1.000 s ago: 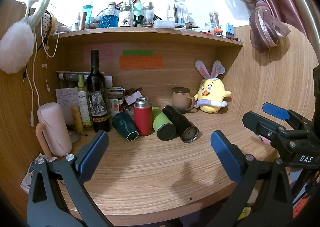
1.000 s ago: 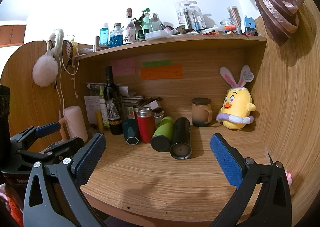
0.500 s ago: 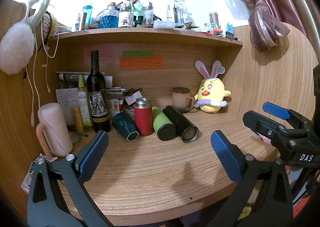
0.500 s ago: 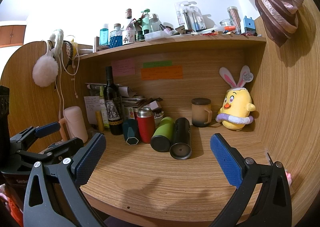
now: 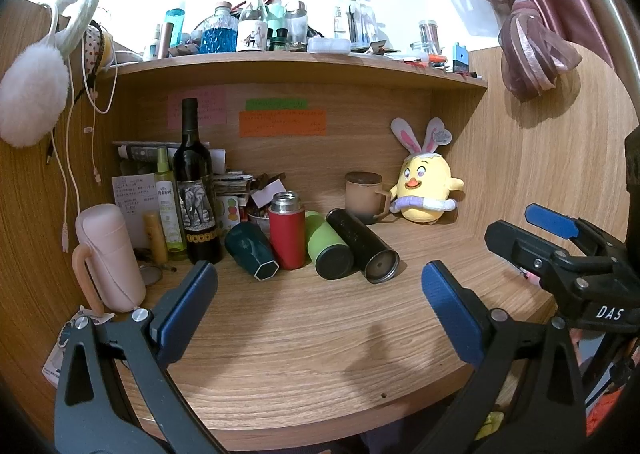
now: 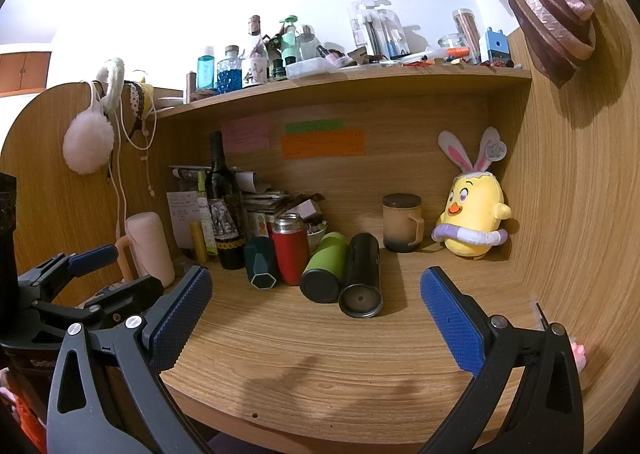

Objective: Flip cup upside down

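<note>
Several cups sit at the back of the wooden desk [image 5: 304,354]. A red flask [image 5: 286,234] [image 6: 291,248] stands upright. A dark teal cup [image 5: 251,249] [image 6: 261,264], a green cup [image 5: 327,251] [image 6: 325,272] and a black cup [image 5: 362,250] [image 6: 362,274] lie on their sides. A brown lidded mug [image 5: 365,196] [image 6: 401,222] stands behind them. My left gripper [image 5: 318,302] is open and empty above the desk's front. My right gripper [image 6: 316,308] is open and empty, level with it; it also shows at the right of the left wrist view [image 5: 560,246].
A wine bottle [image 5: 196,190], a pink flask [image 5: 110,258] and small bottles crowd the left back corner. A yellow plush chick [image 5: 426,190] sits at the right back. A shelf [image 5: 296,64] loaded with bottles hangs overhead. Wooden walls close both sides.
</note>
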`<state>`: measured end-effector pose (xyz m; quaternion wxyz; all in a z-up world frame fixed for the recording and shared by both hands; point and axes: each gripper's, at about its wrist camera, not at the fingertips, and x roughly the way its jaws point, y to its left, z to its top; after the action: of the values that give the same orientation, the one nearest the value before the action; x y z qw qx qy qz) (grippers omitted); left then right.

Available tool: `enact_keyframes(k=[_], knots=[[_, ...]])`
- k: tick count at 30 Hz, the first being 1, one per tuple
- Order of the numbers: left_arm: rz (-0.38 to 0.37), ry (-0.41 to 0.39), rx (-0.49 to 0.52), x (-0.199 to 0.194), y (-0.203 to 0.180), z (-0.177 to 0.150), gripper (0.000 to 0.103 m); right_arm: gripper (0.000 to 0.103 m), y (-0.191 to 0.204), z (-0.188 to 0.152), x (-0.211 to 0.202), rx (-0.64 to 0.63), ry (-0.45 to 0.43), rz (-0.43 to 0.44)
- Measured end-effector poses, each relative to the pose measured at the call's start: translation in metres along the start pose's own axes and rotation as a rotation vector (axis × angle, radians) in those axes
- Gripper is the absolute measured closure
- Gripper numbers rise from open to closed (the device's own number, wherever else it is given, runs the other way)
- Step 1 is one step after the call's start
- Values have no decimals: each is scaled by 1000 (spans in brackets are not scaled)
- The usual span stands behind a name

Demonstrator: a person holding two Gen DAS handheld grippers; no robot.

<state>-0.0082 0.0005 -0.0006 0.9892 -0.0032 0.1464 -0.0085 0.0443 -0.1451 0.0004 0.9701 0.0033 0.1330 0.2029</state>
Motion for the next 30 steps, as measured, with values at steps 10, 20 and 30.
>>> enact_keyframes(k=[10, 20, 30], knots=[[-26, 101, 9, 51, -8, 5, 0, 0, -32, -12, 21, 37, 38, -26], [-160, 267, 30, 154, -41, 18, 0, 0, -96, -31, 52, 109, 109, -117], [-157, 373, 133, 243, -92, 18, 14, 0, -144, -51, 83, 193, 182, -149]])
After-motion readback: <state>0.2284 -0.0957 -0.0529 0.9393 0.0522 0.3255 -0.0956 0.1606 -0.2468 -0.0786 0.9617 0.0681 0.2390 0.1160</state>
